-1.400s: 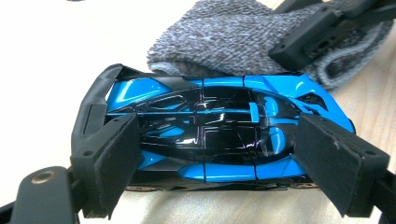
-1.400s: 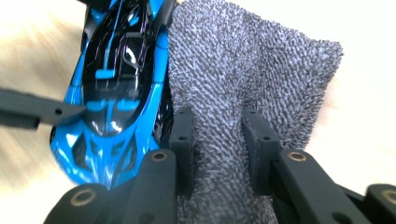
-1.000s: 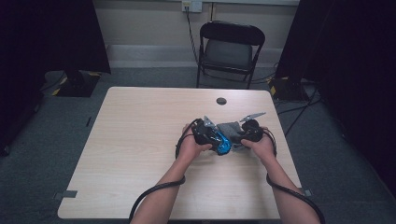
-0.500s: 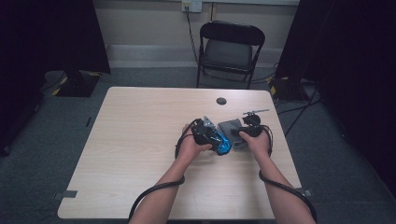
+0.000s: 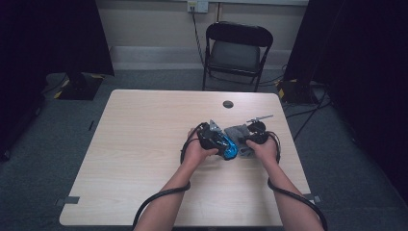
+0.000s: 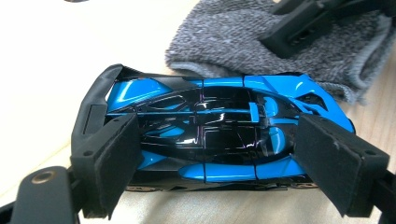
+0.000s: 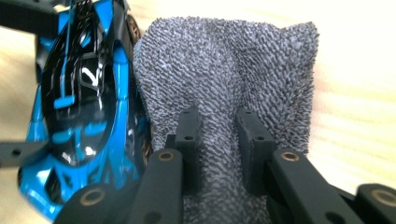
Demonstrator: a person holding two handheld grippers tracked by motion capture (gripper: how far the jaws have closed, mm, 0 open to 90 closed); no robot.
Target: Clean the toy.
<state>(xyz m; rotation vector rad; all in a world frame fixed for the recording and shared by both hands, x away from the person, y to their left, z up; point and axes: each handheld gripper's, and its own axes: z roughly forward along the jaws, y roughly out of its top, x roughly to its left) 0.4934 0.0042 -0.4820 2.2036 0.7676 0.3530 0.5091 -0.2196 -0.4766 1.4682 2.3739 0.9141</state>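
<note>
toy sports car (image 6: 219,135), blue and black, sits on the wooden table (image 5: 144,144) right of centre, clamped end to end by the left gripper (image 6: 224,163). touching its side lies a grey knit cloth (image 7: 224,84); the right gripper (image 7: 217,149) has just been closing and now pinches a fold of it.
</note>
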